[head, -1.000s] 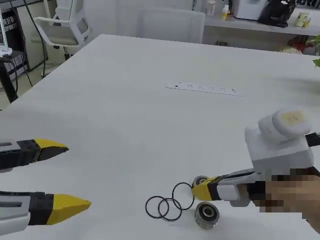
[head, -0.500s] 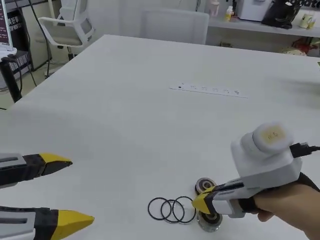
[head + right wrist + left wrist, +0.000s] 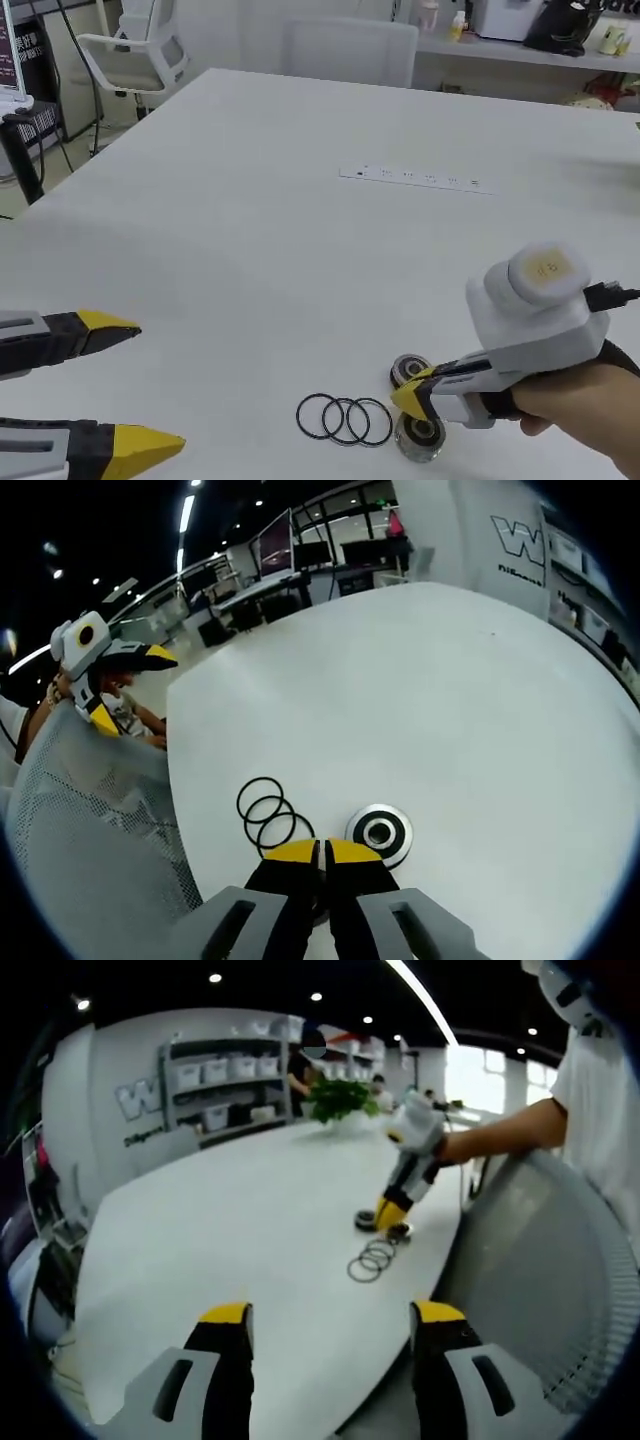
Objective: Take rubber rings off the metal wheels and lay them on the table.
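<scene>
Yellow tips of the right tool (image 3: 322, 852) are clenched together, and I can make out nothing between them. In the head view they hang over the nearer metal wheel (image 3: 418, 436); whether they touch it or sit just above it I cannot tell. The second wheel (image 3: 379, 832) lies flat just beside the tips, and whether it has a ring on it is hard to tell. Three loose rubber rings (image 3: 345, 419) lie overlapping in a row on the table (image 3: 250, 200), just left of the wheels.

By my reckoning three rings are done and the step in hand is working one off the nearer wheel. The next move probably calls for the tips to part a little and catch the rubber at the rim while something steadies the wheel. The left tool (image 3: 158, 385), jaws spread wide and holding nothing, waits well apart on the left and could come across to pin it.

Wheels and rings sit near the table's front edge, close to the person. The left gripper view shows a mesh chair back (image 3: 540, 1280) just beyond that edge, so a ring flicked free might drop off there. Farther in there is wide open room up to a socket strip (image 3: 410, 179), so the ring is better laid toward the middle.
</scene>
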